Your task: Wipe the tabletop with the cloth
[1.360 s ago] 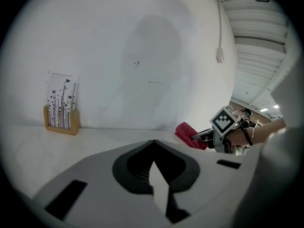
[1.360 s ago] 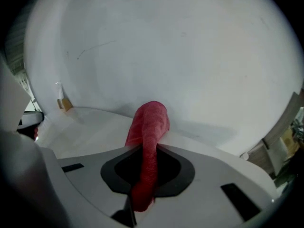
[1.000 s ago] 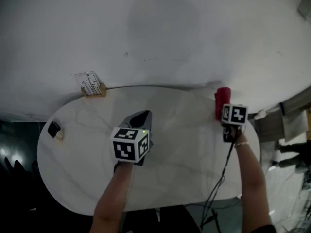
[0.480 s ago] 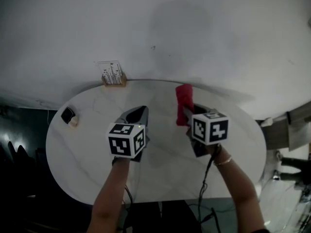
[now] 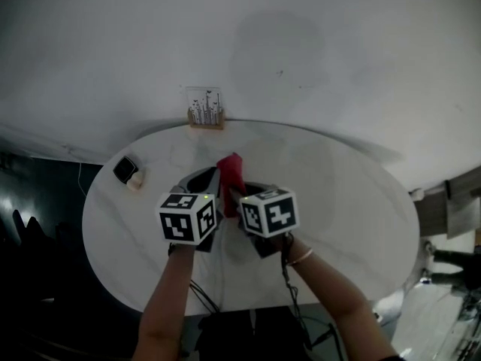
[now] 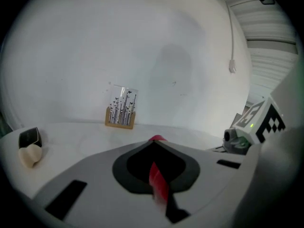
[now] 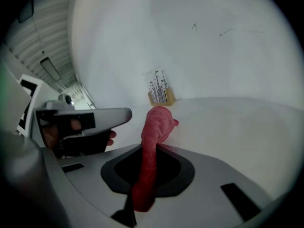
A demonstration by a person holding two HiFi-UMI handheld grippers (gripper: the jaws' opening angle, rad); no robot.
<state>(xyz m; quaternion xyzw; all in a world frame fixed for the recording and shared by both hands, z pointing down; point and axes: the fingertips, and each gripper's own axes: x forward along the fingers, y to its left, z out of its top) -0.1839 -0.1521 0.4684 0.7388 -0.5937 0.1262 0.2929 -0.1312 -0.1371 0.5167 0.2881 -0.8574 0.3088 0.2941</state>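
Right gripper view: red cloth (image 7: 159, 120) (bunched) between right gripper's (image 7: 155, 147) tongs.

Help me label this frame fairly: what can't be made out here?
Left gripper: red strip between its fingers, blurred in the left gripper view; clamped cloth or not, unclear.
Lower end of the cloth: hidden inside the right gripper, right gripper view.
Print on the card stand: too small, all views.
Black item beside a cream one: too small to name, head view.

Dim, soft light; fisheye-warped, vignetted edges.
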